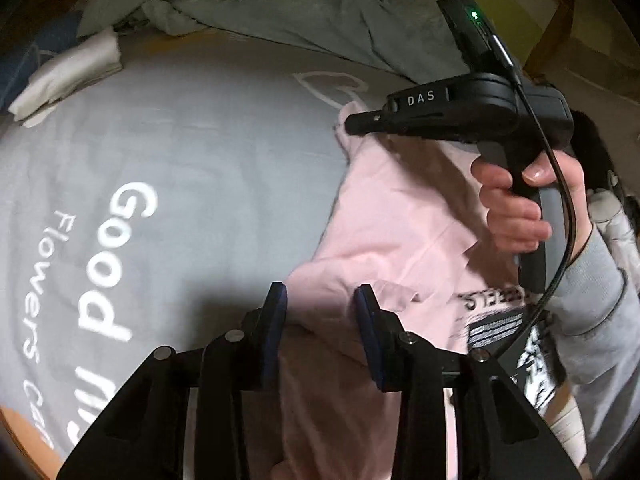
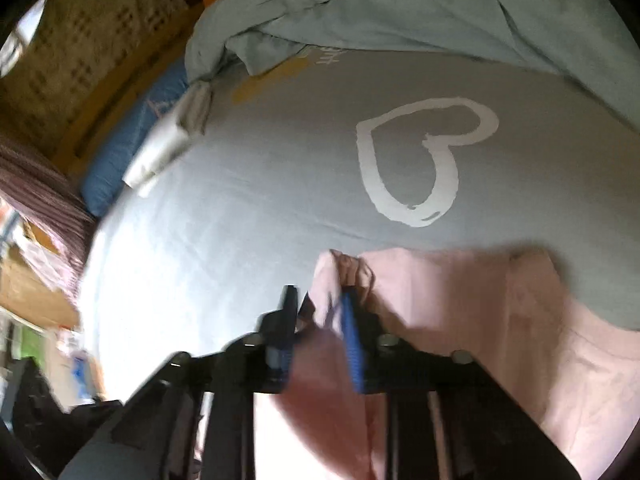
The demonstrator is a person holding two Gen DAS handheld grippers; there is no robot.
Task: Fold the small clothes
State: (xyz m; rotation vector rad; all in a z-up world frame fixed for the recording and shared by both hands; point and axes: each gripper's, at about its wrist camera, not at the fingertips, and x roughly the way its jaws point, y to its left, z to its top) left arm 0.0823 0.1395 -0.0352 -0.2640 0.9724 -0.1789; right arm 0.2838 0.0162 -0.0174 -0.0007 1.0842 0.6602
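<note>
Your left gripper [image 1: 320, 300] stands with its jaws apart over the pink T-shirt [image 1: 404, 220], the cloth lying between the pads unpinched. Your right gripper [image 2: 320, 304] is clamped on a bunched edge of that shirt. The shirt lies on the grey bedspread [image 2: 248, 208], just below its white heart print [image 2: 420, 160], well apart from the rumpled grey-green garment [image 2: 400, 8] at the far edge

Dim light, motion blur, fisheye-warped edges
</note>
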